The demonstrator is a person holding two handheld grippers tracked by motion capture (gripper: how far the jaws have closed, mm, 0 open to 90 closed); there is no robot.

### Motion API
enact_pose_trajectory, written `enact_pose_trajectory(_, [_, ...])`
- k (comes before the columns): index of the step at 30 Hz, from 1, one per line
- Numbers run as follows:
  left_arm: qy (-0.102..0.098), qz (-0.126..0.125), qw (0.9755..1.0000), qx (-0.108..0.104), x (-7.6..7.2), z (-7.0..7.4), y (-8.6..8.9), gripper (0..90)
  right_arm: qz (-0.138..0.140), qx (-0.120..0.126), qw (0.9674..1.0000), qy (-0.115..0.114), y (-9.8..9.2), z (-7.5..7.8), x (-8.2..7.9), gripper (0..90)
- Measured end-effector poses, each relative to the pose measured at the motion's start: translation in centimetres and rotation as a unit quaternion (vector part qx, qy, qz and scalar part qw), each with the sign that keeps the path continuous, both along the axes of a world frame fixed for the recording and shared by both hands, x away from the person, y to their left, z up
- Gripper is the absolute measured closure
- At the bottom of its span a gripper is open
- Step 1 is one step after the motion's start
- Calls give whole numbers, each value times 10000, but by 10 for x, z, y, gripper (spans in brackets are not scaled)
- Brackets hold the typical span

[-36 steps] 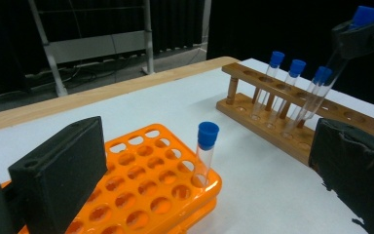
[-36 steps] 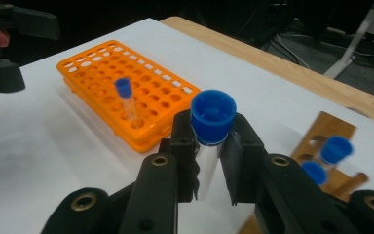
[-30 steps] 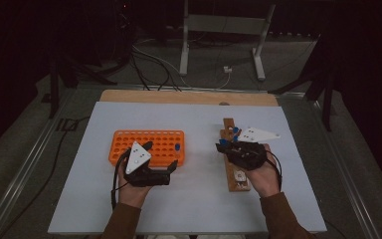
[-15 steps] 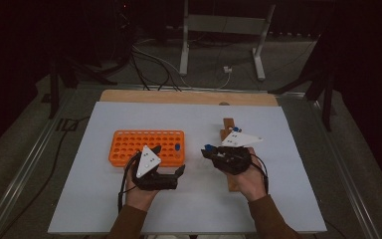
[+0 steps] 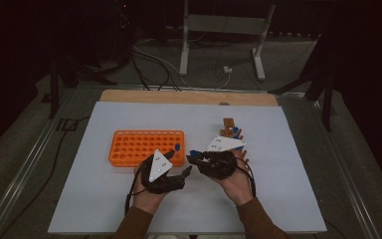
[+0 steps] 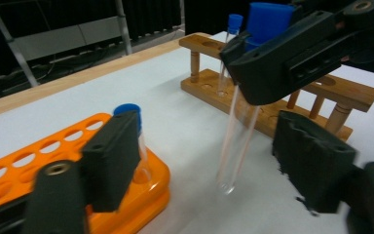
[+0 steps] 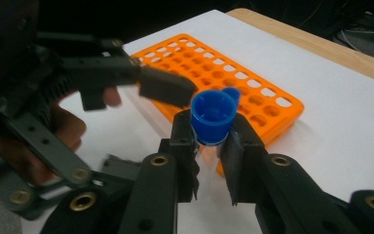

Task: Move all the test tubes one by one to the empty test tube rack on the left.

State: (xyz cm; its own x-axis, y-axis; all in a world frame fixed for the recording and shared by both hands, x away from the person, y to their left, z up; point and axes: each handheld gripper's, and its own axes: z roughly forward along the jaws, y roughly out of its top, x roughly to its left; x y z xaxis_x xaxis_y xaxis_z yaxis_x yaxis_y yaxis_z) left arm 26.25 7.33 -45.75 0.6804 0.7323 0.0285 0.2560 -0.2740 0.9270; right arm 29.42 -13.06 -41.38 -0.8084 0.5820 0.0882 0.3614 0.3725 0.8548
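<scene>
Three blue-capped tubes: one [image 7: 213, 117] clamped by right gripper [image 7: 209, 161], left gripper [image 6: 214, 161] closing, empty.

From my station I see cables [image 5: 151, 59] and a metal stand [image 5: 219, 35] on the dark floor [image 5: 30, 129] beyond the white tabletop [image 5: 288, 174].

Both hands have drawn in toward each other over the middle of the table: the right gripper [image 5: 195, 158] has left the wooden rack [image 5: 231, 131] near the right edge, carrying a blue-capped test tube [image 6: 238, 127] clamped just under its cap. The left gripper [image 5: 186, 173] has slid from beside the orange rack [image 5: 129, 147] toward the front edge and now faces the tube. Its jaws have just been closing, and the tube hangs between them, untouched by either pad.
</scene>
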Motion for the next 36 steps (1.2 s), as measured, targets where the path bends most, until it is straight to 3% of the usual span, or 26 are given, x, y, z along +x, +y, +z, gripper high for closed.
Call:
enact_pose_trajectory(5, [-67, -61, 9999, 101, -1, -1, -4, 475, 57, -26, 10000, 12, 7, 0, -1, 764])
enact_pose_trajectory(15, [-81, -283, 9995, 105, -2, -2, -6, 758, 103, -32, 9999, 37, 11, -2, 0, 764])
enact_pose_trajectory(19, [-86, -317, 9994, 102, -2, -2, -6, 779, 115, -16, 9999, 56, 10, -2, 0, 758])
enact_pose_trajectory(24, [-31, -276, 9995, 134, 0, -4, -4, 779, 45, 333, 9992, 233, 3, 0, 4, 574])
enact_pose_trajectory(26, [-12, -217, 9997, 120, 2, -4, -1, 780, -14, 357, 9991, 230, -1, 1, 5, 502])
enact_pose_trajectory(31, [22, -81, 9999, 71, 5, -5, 7, 781, -358, 313, 9988, 69, -9, 3, 6, 222])
enact_pose_trajectory(36, [38, 24, 10000, -15, 6, -4, 13, 781, -496, 296, 9983, 19, -19, 2, 8, 136])
